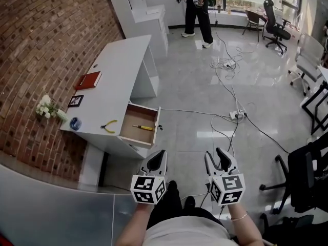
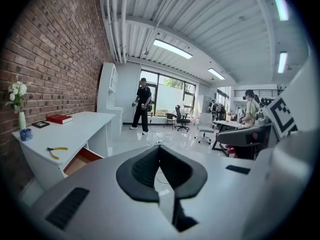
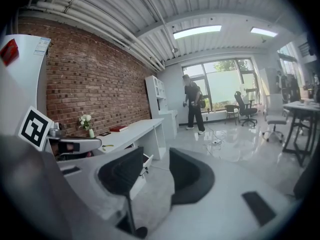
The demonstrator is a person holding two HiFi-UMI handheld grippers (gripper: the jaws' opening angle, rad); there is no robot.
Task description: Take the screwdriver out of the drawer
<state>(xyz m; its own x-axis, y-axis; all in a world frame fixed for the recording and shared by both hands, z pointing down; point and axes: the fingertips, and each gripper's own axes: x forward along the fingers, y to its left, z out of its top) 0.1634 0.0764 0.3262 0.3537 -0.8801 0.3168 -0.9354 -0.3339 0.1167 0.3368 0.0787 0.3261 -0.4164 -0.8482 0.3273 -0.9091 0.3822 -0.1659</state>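
Observation:
The yellow-handled screwdriver (image 1: pixel 142 127) lies inside the open drawer (image 1: pixel 156 124) of the white desk (image 1: pixel 118 65) by the brick wall. Both grippers hang over the floor, well short of the drawer and to its right. My left gripper (image 1: pixel 160 154) (image 2: pixel 159 149) has its dark pads pressed together with nothing in them. My right gripper (image 1: pixel 214 154) (image 3: pixel 156 156) stands open, and only floor shows through its gap. The left gripper view shows the drawer (image 2: pixel 80 160) from the side, its inside hidden. In the right gripper view the drawer front (image 3: pixel 145 162) peeks past the left jaw.
Yellow pliers (image 1: pixel 108 126), a red book (image 1: pixel 88 80), a small frame (image 1: pixel 75 101), a blue object (image 1: pixel 75 123) and white flowers (image 1: pixel 48 108) are on the desk. Cables (image 1: pixel 225 65) and a power strip (image 1: pixel 237 115) lie on the floor. A person (image 1: pixel 197 9) stands far back. A black chair (image 1: pixel 302 178) is at right.

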